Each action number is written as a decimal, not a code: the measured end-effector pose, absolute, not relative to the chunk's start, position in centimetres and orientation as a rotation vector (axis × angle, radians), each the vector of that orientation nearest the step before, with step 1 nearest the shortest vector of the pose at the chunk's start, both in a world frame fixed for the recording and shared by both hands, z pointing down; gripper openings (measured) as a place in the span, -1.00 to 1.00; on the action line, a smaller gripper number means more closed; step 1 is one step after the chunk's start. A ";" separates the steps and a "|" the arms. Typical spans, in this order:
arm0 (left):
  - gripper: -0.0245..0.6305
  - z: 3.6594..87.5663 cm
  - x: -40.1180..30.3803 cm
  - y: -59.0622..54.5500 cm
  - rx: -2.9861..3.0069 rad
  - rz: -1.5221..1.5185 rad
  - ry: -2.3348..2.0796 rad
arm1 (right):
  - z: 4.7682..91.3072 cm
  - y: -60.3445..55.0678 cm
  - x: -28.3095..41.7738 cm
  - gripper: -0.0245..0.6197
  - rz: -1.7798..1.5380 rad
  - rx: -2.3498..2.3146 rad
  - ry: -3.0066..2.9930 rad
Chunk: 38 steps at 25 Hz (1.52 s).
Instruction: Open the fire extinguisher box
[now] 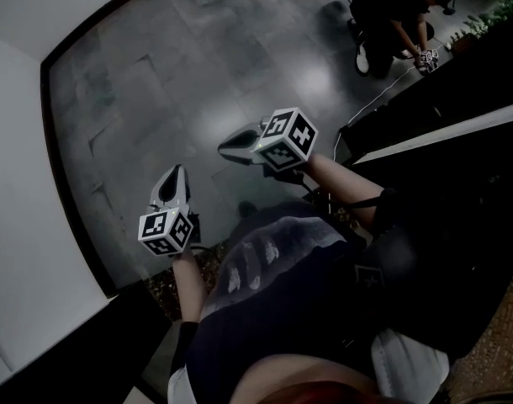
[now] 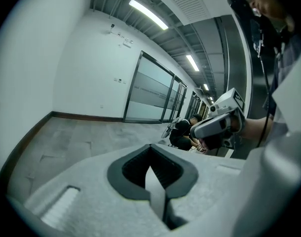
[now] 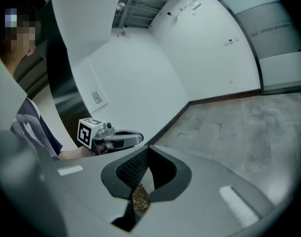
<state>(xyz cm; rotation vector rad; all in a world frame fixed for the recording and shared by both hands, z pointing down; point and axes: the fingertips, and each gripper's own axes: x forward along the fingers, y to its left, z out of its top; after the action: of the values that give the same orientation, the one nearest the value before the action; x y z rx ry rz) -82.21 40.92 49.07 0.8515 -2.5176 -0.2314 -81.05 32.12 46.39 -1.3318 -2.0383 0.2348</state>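
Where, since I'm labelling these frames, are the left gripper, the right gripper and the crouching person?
left gripper [image 1: 181,170], head view, its closed fingertips.
right gripper [image 1: 224,149], head view, its closed fingertips.
crouching person [image 1: 389,11], head view, the dark torso.

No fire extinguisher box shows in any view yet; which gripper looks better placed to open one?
Right, but only marginally: the right gripper is held farther ahead than the left gripper. Both have their jaws shut and empty.
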 end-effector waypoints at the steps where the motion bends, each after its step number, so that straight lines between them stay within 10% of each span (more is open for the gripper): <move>1: -0.93 49.1 -82.9 41.5 0.849 -0.248 -2.524 | 46.5 32.6 -81.5 -0.92 0.218 -1.326 -2.036; 38: -0.93 51.1 -85.4 37.6 1.113 -0.201 -2.355 | 47.6 29.8 -83.9 -0.92 0.400 -1.119 -2.128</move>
<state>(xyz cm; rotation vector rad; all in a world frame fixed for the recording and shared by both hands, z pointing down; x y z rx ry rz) -85.38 37.63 51.06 1.1135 -2.3552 -0.2007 -83.86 29.79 47.55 -1.1191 -2.1275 0.3999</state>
